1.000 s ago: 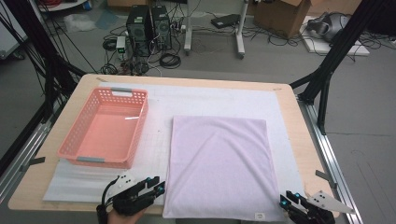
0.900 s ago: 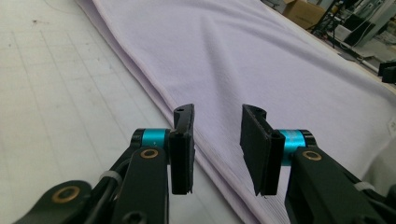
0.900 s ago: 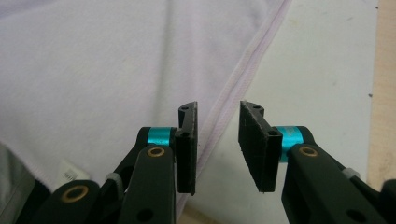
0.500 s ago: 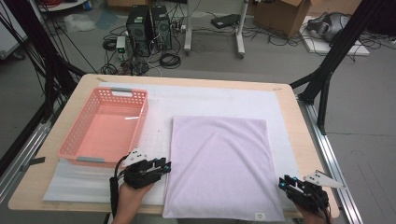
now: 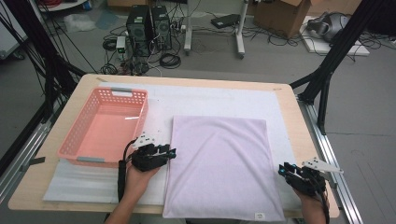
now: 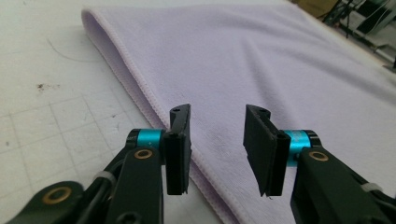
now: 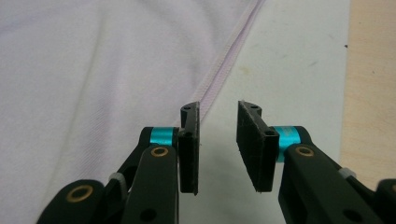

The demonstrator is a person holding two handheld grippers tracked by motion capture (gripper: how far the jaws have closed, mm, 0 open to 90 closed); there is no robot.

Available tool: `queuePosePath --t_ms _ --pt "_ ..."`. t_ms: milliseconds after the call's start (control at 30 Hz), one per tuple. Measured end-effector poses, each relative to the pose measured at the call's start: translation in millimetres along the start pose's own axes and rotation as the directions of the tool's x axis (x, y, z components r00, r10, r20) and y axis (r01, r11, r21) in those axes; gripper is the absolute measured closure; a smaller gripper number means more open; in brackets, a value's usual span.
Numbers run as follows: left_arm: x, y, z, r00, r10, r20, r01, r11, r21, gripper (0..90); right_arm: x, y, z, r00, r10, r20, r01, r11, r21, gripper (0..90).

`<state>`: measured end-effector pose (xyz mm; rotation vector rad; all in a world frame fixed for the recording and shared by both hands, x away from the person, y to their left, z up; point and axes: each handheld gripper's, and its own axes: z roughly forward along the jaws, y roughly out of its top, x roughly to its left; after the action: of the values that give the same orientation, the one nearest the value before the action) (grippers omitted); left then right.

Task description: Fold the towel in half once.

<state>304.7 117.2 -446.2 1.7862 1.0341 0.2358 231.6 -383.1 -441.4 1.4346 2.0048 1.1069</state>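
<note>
In the high view, a lilac towel [image 5: 219, 165] is seen lying flat on a white foam mat [image 5: 215, 100] that covers most of the wooden desk [image 5: 299, 112]. The towel is placed right of centre, its near edge close to the near edge of the desk, and a small white label [image 5: 259, 216] is seen at its near right corner. A pink plastic basket [image 5: 106, 128] stands on the left part of the desk, well apart from the towel's far corner and beside its left edge. The left tool [image 5: 171, 151] is held just at the towel's left edge, pointed toward the cloth, with the basket's near right corner just beside it. The right tool [image 5: 282, 169] is held at the towel's right edge, near the near right corner, pointed leftward toward the cloth. A grey three-cornered plate [image 5: 321, 165] is carried on top of it.

In the left gripper view, the left tool [image 6: 217, 135] is seen with its jaws spread, having just been opening, and nothing is pinched between them. The towel's stitched hem [image 6: 140, 95] runs below the left jaw, and the cloth lies under the gap.

In the right gripper view, the right tool [image 7: 218, 140] is seen with its jaws spread and nothing gripped. The towel's hem [image 7: 224, 65] runs down toward the left jaw; bare mat lies under the gap, and a strip of desk wood [image 7: 371, 84] is seen at the right.
</note>
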Motion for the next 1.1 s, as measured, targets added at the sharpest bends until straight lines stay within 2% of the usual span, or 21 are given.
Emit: queuePosePath --t_ms 100,167,233,267,367,433,500,600,633,700,800,900,1000,1033,1067,1100 --pt "3.1 -0.4 9.9 0.9994 -0.015 -0.03 0.016 0.9997 0.019 62.2 -2.6 1.2 3.4 1.0 0.003 0.0 -0.003 1.0 0.005 69.3" --pt "4.2 1.5 14.3 0.9986 -0.026 -0.047 0.028 0.9977 0.062 62.9 -3.6 2.4 5.1 1.0 0.003 -0.001 -0.003 1.0 0.005 69.3" --pt "0.7 4.1 19.2 0.9955 0.034 -0.089 -0.025 0.9946 0.101 67.9 -4.2 3.2 5.6 1.0 0.001 -0.004 -0.001 1.0 0.005 69.2" --pt "-1.6 4.3 22.0 0.9932 0.032 -0.112 -0.02 0.9946 0.102 74.4 -4.0 3.2 5.6 1.0 0.009 -0.004 -0.009 1.0 0.005 69.1" --pt "-5.0 7.1 26.9 0.9876 0.071 -0.14 -0.054 0.9911 0.122 85.0 -4.7 3.0 5.4 1.0 0.007 -0.007 -0.007 1.0 0.005 68.9" --pt "-2.7 7.5 25.7 0.9847 0.062 -0.163 -0.044 0.9928 0.111 86.3 -4.1 3.0 4.7 0.9999 0.009 -0.009 -0.009 1.0 0.004 68.9" --pt "1.1 7.8 21.6 0.9845 0.044 -0.17 -0.026 0.9942 0.105 86.5 -3.6 3.6 4.6 0.9999 0.006 -0.01 -0.006 1.0 0.0 68.9" --pt "3.0 6.7 15.4 0.987 0.024 -0.159 -0.007 0.9948 0.102 84.3 -4.1 5.8 5.5 1.0 0.005 -0.007 -0.005 1.0 0.0 68.9" --pt "3.1 6.0 14.9 0.9875 0.024 -0.156 -0.008 0.9947 0.103 80.6 -5.5 7.9 6.6 1.0 0.004 -0.005 -0.004 1.0 -0.003 68.9" --pt "3.7 5.5 15.3 0.9897 0.007 -0.143 0.006 0.9958 0.091 66.0 -7.7 14.2 11.4 0.9999 0.014 -0.001 -0.014 1.0 -0.007 69.0" --pt "4.2 6.3 14.4 0.9944 0.009 -0.105 -0.005 0.9993 0.038 56.4 -8.2 25.3 26.7 0.9999 -0.012 -0.003 0.012 1.0 0.005 80.6" --pt "5.5 7.1 13.0 0.9983 0.019 -0.054 -0.021 0.9993 -0.031 48.7 -7.6 35.9 48.1 0.9998 -0.005 -0.019 0.005 1.0 0.023 82.0" --pt "6.9 7.8 11.4 0.9996 0.018 -0.023 -0.02 0.9972 -0.072 48.0 -10.4 42.5 66.8 0.9994 0.031 -0.015 -0.03 0.998 0.046 79.2" --pt "7.1 7.9 11.3 0.9996 0.021 -0.018 -0.023 0.9966 -0.079 47.8 -10.5 43.0 71.5 0.9991 0.038 -0.019 -0.037 0.997 0.063 82.1" --pt "6.7 7.8 11.6 0.9997 0.021 -0.013 -0.022 0.996 -0.086 47.4 -10.5 43.1 73.2 0.9995 0.023 -0.022 -0.022 0.998 0.058 87.7" --pt "6.9 7.8 11.7 0.9997 0.024 -0.01 -0.025 0.9958 -0.088 46.8 -10.0 44.2 73.0 0.9999 -0.001 -0.015 0.001 0.998 0.062 88.5"
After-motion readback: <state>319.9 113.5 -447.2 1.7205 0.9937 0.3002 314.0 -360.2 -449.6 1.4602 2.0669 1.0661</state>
